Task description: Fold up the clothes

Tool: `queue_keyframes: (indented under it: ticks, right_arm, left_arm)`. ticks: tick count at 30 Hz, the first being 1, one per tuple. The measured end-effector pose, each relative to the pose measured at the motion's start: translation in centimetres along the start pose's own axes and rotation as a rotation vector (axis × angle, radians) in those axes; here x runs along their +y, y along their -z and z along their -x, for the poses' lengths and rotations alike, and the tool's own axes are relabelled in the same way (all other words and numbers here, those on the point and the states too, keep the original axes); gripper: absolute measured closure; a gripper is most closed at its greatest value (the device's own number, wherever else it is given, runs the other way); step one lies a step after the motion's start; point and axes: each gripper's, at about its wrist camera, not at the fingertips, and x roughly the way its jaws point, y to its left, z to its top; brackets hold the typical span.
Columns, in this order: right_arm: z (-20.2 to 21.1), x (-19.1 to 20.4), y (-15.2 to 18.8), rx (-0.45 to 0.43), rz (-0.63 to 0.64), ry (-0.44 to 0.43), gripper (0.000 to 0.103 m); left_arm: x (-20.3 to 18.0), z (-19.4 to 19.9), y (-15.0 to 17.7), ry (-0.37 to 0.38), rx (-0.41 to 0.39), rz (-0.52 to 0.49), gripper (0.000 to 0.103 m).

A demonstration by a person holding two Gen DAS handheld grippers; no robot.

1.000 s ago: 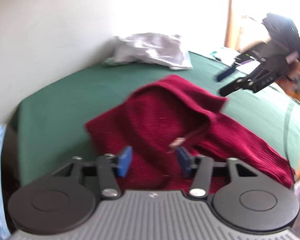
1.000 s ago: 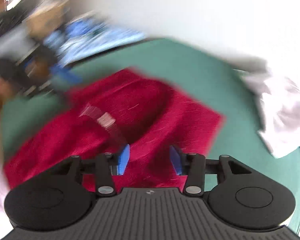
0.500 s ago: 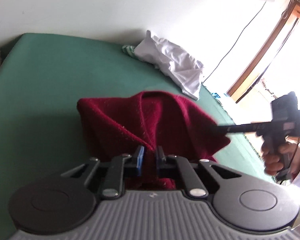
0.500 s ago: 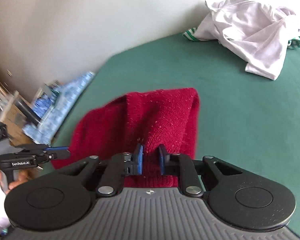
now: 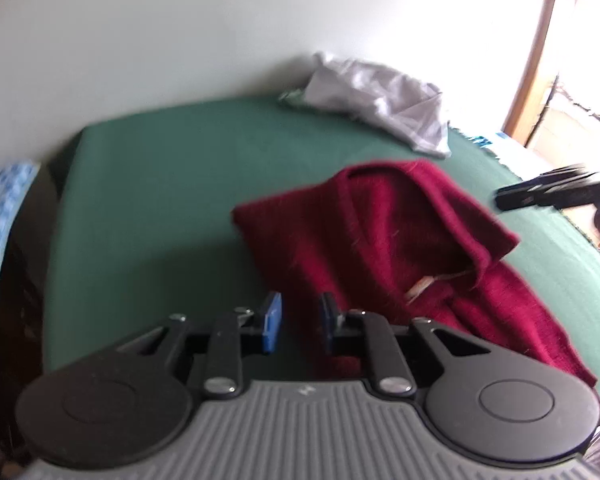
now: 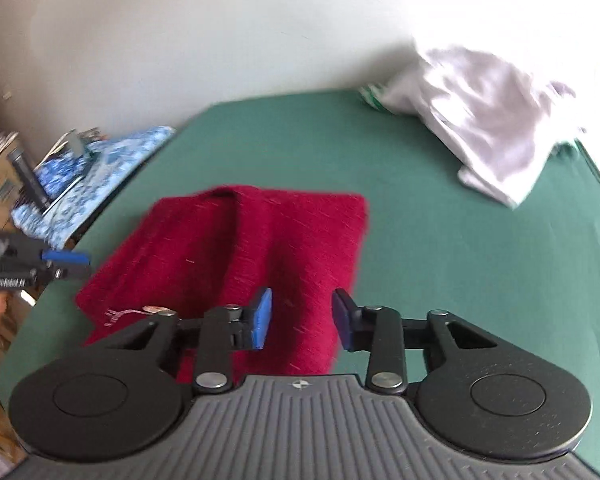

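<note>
Both grippers, left (image 5: 297,322) and right (image 6: 302,318), are opening, nothing pinched, red sweater (image 5: 384,240) part-folded mid green bed (image 5: 179,184); next likely regrip near edge for another fold.

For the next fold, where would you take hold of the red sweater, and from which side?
Probably the folded near edge of the red sweater, approached from the front, low over the green cloth: that edge lies nearest the right gripper, whose opening jaws hold nothing.
</note>
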Motion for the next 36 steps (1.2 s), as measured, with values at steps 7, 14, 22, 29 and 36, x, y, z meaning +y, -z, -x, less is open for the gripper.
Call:
queue_keyframes:
  ticks: [7,14,22,29,36]
  right_arm:
    - [-4.8,1.7,1.1,0.119,0.081,0.033,0.074]
    - [-3.7,2.9,-0.8,0.018,0.112,0.056,0.074]
    - [-9.7,2.5,-3.8,0.03,0.133,0.115,0.072]
    - [-6.4,4.6,-1.4,0.068,0.289,0.078,0.07]
    - [-4.6,5.8,3.6,0.127,0.343,-0.008,0.07]
  left_arm:
    - [-2.9,-4.7,1.3,0.056,0.041,-0.044,0.085]
    - [-2.3,-3.2,-2.2,0.065,-0.032,-0.035,0.079]
    - [-1.9,-9.2,-3.2,0.015,0.024,-0.058,0.069]
    - [-3.2,-5.7,-2.9,0.036,-0.016,-0.138,0.056]
    - [-5.2,-6.9,-0.4,0.06,0.022,-0.224,0.054]
